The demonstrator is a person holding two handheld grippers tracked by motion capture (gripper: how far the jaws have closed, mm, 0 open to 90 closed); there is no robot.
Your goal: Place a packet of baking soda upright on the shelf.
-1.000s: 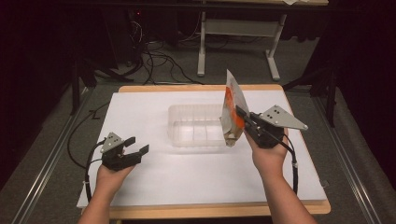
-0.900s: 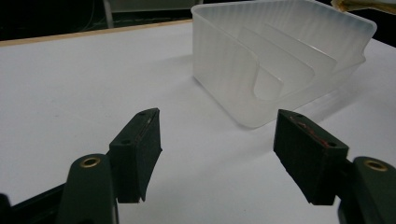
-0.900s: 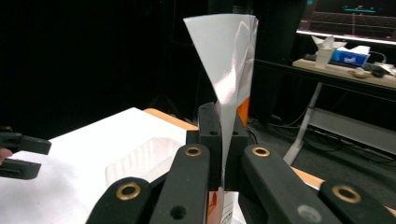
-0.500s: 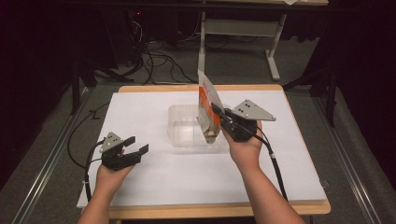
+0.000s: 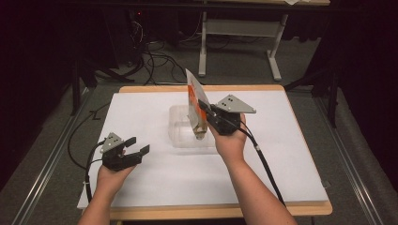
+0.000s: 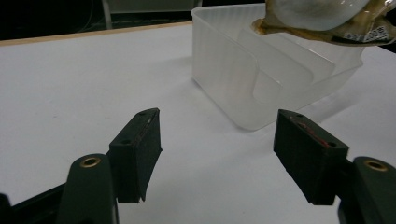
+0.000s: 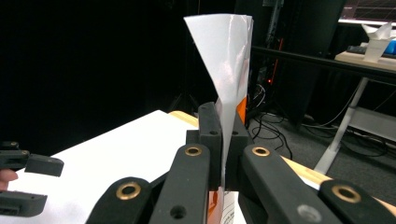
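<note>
- A white table top (image 5: 141, 112) with a wooden edge fills the centre of the high view.
- Tangled black cables (image 5: 157, 63) lie on the grey floor at upper centre.
- A white-legged desk frame (image 5: 239, 33) stands top centre-right.
- Metal rails (image 5: 349, 173) run along lower right.

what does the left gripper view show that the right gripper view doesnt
Left gripper view alone: the clear plastic container close up with its inner dividers, and the bulging lower end of the packet hanging over it, between the open left tongs.

Right gripper view alone: the right tongs shut on the packet's flat white upper part, with an orange patch beside the jaws, and background desks and cables.

Both: the packet and the white table top.
</note>
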